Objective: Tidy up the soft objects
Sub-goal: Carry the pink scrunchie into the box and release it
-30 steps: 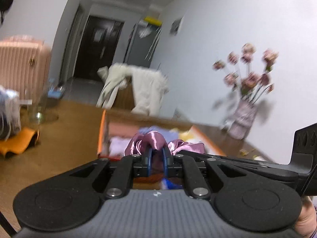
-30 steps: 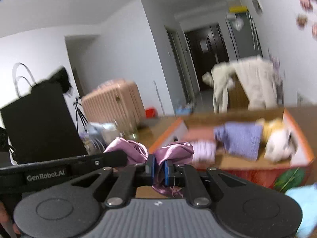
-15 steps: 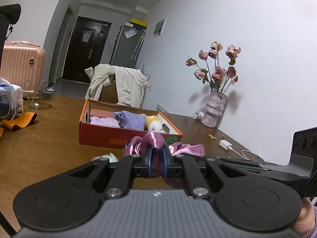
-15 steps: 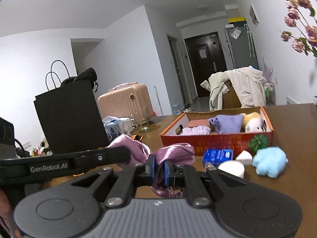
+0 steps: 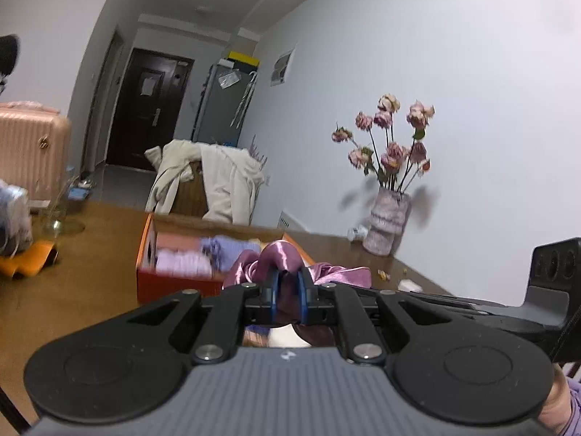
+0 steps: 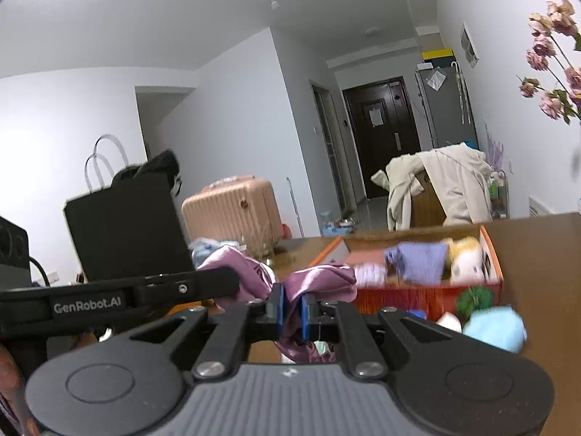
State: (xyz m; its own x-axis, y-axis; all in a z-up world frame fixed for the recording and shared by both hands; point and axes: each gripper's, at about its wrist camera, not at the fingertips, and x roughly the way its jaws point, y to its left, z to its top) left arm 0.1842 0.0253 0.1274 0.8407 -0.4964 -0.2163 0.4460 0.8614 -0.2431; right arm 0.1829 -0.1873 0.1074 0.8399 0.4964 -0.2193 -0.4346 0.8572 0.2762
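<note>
Pink satin scrunchie [image 5: 283, 258] hanging stretched between 2 grippers, above table, just short of orange box [image 6: 428, 296]; left gripper [image 5: 287, 285] and right gripper [image 6: 290, 307] both clamping on its fabric; box lying ahead of both tools, open side up, long axis running across view; box contents blurring, lower loop of scrunchie hiding behind fingers
</note>
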